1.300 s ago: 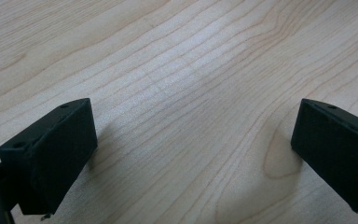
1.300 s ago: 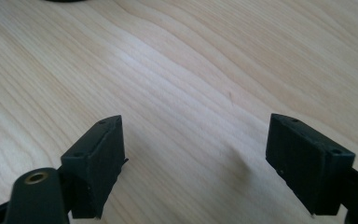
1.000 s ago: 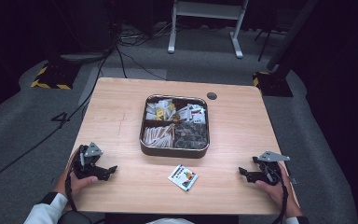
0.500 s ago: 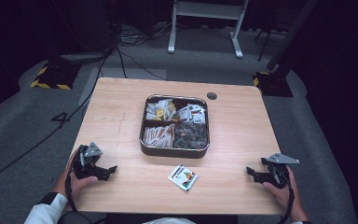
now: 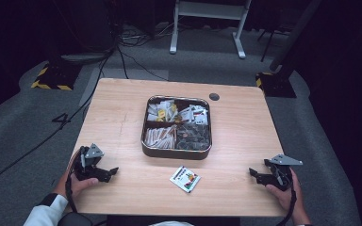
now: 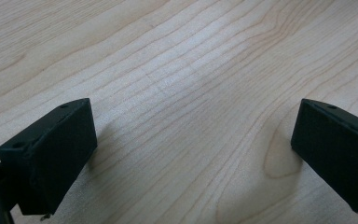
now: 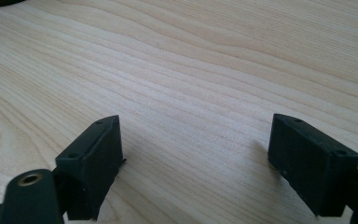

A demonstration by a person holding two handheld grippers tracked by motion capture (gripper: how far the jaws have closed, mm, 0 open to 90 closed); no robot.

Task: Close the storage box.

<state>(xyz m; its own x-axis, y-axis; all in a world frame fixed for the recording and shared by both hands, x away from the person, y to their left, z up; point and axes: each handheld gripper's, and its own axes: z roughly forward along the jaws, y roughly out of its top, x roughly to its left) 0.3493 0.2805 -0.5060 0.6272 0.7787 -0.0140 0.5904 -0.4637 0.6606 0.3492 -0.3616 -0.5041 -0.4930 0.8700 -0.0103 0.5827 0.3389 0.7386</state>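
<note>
Right gripper (image 5: pixel 259 175) backed off toward counter (image 5: pixel 122 108) edge, jaws spread, empty. Left gripper (image 5: pixel 107 172) stayed put, spread too. Packet (image 5: pixel 185 179) lay loose between both, short of tray (image 5: pixel 176 154). Pickup pending.

Right claw (image 5: pixel 257 175) drew back rightward.

the table (image 5: pixel 122 113) is pale wood with a fine, wavy grain and a smooth, low-sheen finish. the tray (image 5: pixel 177 151) looks like dark metal with a shiny rim. the packet (image 5: pixel 185 179) looks like glossy printed paper. both grippers' jaws are matt black plastic with small screw holes.
</note>
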